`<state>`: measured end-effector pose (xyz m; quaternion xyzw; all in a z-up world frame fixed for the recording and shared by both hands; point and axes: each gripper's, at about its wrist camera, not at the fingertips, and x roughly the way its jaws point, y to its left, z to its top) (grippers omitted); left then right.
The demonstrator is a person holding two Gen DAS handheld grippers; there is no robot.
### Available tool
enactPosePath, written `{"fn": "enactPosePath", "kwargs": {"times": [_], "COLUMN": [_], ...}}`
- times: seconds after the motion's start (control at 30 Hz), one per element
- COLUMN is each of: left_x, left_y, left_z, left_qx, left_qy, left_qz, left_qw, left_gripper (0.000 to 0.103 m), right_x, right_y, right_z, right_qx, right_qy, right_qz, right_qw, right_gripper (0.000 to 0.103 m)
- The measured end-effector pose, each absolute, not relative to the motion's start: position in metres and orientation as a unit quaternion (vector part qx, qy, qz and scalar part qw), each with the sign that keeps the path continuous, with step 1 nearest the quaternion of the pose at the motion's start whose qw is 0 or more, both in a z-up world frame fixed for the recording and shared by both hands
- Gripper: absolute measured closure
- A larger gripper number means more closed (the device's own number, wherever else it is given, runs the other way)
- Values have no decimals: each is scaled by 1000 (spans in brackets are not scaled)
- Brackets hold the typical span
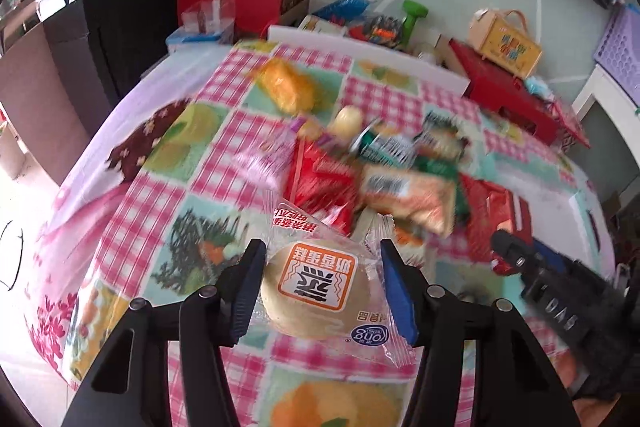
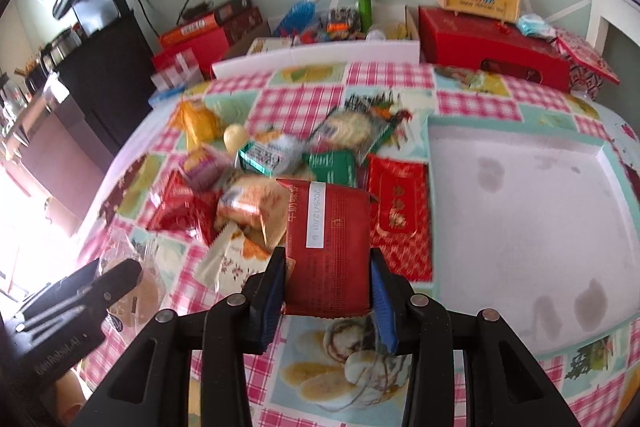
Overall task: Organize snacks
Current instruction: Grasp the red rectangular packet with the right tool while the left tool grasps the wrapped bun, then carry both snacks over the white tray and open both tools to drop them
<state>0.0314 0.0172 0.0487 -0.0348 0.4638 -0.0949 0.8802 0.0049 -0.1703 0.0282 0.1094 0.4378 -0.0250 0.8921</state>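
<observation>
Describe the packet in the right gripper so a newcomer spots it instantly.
Start at the white tray on the checked tablecloth; left of it lies the snack pile. At the pile's near edge, the right gripper pinches a dark red packet. Unlike the brighter red packet beside it, it bears a white date strip.

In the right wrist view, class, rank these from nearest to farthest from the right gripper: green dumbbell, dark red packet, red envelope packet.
1. dark red packet, held between the right gripper fingers.
2. red envelope packet, just beyond, slightly right.
3. green dumbbell, far back by the wall.
</observation>
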Motion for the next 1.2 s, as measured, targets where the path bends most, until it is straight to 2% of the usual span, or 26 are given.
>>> {"fn": "enactPosePath", "kwargs": {"times": [0.2, 0.53, 0.87, 1.2], "left_x": [46, 68, 85, 104], "left_y": [-26, -134, -215, -244], "left_z": [73, 83, 52, 25], "left_qx": [-32, -29, -19, -9], "left_qy": [448, 446, 455, 462], "left_qz": [-132, -218, -258, -258], "left_qw": [884, 867, 852, 848], "left_gripper": [45, 45, 45, 45], "right_x": [7, -6, -21, -15], "right_y": [-194, -295, -369, -395], "right_z": [34, 39, 18, 9], "right_qx": [119, 149, 203, 200], "right_qy": [424, 397, 403, 400], "right_qz": [-58, -220, -298, -330], "right_qw": [896, 879, 841, 831], "right_gripper": [61, 61, 61, 61]}}
